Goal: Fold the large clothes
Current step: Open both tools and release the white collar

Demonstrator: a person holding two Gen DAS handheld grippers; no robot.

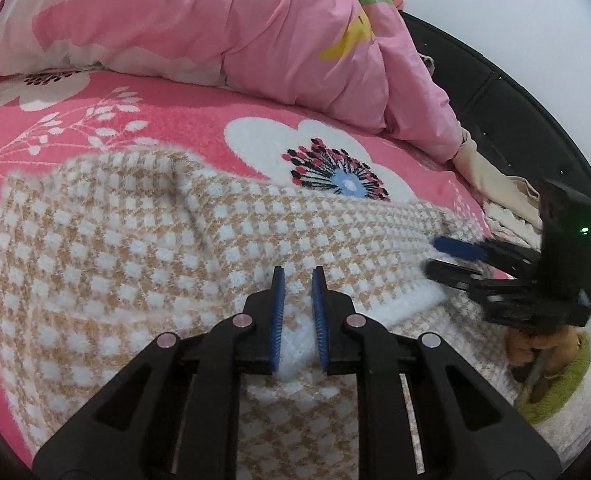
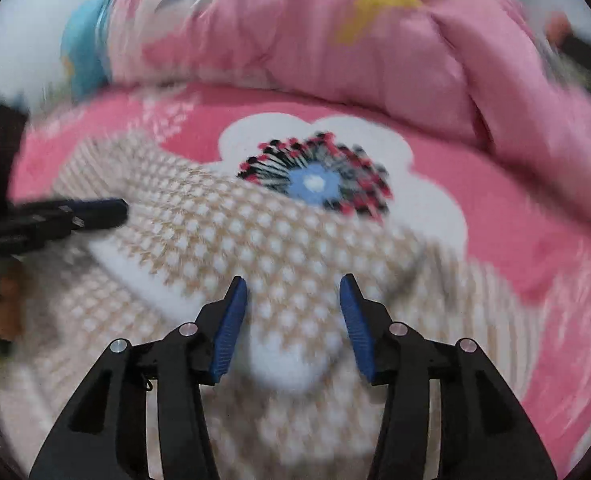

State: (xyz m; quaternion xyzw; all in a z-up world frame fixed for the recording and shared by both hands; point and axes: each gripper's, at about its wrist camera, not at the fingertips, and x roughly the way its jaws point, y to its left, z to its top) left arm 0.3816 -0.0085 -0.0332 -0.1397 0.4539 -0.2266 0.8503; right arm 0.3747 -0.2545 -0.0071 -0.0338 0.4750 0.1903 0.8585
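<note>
sweater [image 1: 127, 248] is lying lengthwise across the bed [image 1: 183, 112], left gripper [image 1: 298, 280] pinching its fabric, right gripper [image 2: 293, 292] hovering wide, quilt [image 1: 255, 28] behind.

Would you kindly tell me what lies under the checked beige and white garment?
The checked garment lies on a pink flowered blanket, whose white flower shows past its far edge. What lies beneath its folded layers is covered and cannot be seen.
</note>
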